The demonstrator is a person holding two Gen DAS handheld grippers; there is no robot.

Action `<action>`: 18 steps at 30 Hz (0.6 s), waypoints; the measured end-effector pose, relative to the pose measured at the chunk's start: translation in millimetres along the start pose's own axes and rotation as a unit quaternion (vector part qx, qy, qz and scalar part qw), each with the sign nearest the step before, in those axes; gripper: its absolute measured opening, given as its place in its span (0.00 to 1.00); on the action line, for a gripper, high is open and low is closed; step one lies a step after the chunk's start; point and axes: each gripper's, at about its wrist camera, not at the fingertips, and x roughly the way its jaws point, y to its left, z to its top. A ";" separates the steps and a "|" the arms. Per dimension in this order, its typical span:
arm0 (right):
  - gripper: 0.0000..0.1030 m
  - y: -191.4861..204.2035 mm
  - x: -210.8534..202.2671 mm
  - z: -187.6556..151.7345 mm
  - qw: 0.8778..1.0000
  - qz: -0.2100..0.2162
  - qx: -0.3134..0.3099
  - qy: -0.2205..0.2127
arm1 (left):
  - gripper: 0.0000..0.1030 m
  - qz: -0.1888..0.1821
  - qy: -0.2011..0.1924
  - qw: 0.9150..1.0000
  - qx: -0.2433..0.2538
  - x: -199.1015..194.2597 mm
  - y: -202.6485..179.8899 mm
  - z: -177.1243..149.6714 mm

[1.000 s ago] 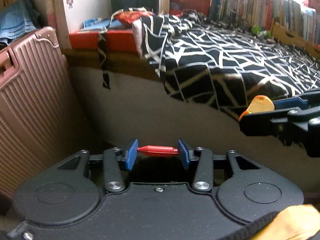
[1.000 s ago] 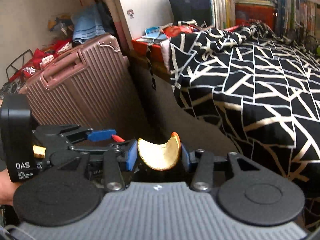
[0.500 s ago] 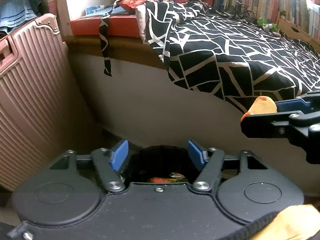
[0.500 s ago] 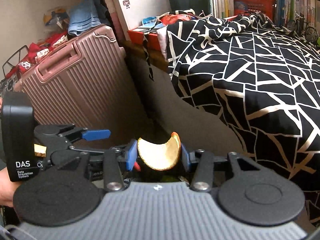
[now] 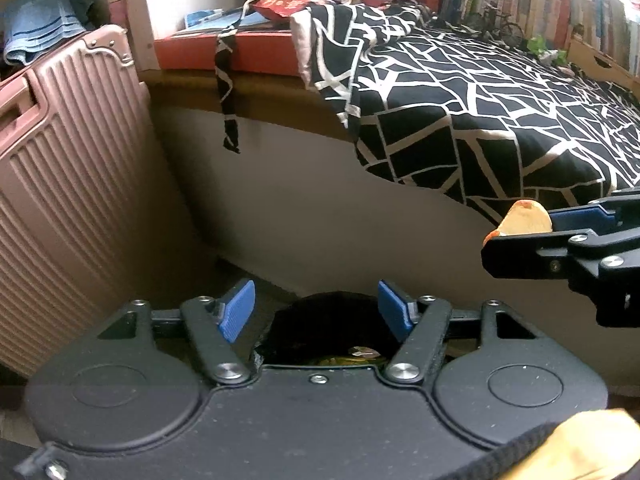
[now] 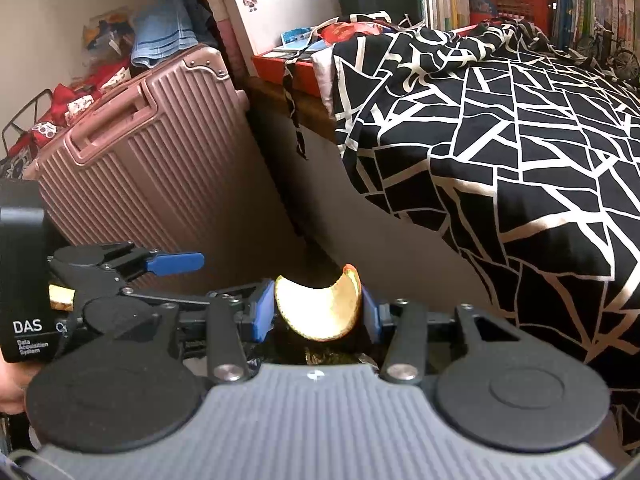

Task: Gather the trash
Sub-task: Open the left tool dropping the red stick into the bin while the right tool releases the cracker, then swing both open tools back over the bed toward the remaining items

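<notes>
My left gripper (image 5: 316, 308) stands open with nothing between its blue pads. It hangs over the dark mouth of a black trash bin (image 5: 328, 328), where bits of rubbish (image 5: 360, 354) lie inside. My right gripper (image 6: 316, 314) is shut on a curved yellow piece of fruit peel (image 6: 320, 304), held just above the same dark bin (image 6: 320, 350). In the left wrist view the right gripper (image 5: 524, 228) comes in from the right with the peel (image 5: 524, 218). In the right wrist view a blue finger (image 6: 176, 262) of the left gripper shows at the left.
A ribbed pink suitcase (image 5: 72, 200) stands at the left against the bed's side (image 5: 320, 208). A black-and-white cover (image 6: 520, 140) hangs over the bed. A red box (image 5: 192, 50) and books sit at the back. A person's hand (image 6: 10, 396) holds the left tool.
The left gripper held a small red item a second ago. Its jaws have opened and the item is gone from between them. The right gripper still holds the peel.
</notes>
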 end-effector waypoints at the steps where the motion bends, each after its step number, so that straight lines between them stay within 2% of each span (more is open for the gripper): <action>1: 0.49 0.8 1.4 0.4 1.000 0.000 -0.002 0.001 | 0.64 0.003 0.000 1.000 -0.003 -0.5 1.8 0.4; 2: 0.50 1.7 3.0 1.1 1.000 0.000 -0.004 0.002 | 0.64 0.005 0.000 1.000 -0.005 -1.2 3.4 0.4; 6: 0.86 4.9 7.8 3.2 1.000 0.000 -0.008 0.001 | 0.64 0.016 0.001 1.000 -0.013 -3.1 11.0 0.3; 7: 0.90 6.7 7.9 3.6 1.000 -0.001 -0.012 -0.003 | 0.64 0.018 0.001 1.000 -0.015 -3.4 13.4 0.8; 11: 0.94 13.8 11.2 4.4 0.999 -0.008 -0.032 -0.002 | 0.65 0.027 0.008 0.999 -0.019 -4.0 18.9 0.4; 15: 0.97 11.7 14.6 6.1 1.000 -0.010 -0.027 0.008 | 0.66 0.032 0.008 0.999 -0.020 -8.1 21.5 4.8; 18: 1.00 8.5 13.8 10.2 1.000 -0.016 -0.022 0.005 | 0.75 0.035 0.003 0.999 -0.012 -12.1 20.8 12.2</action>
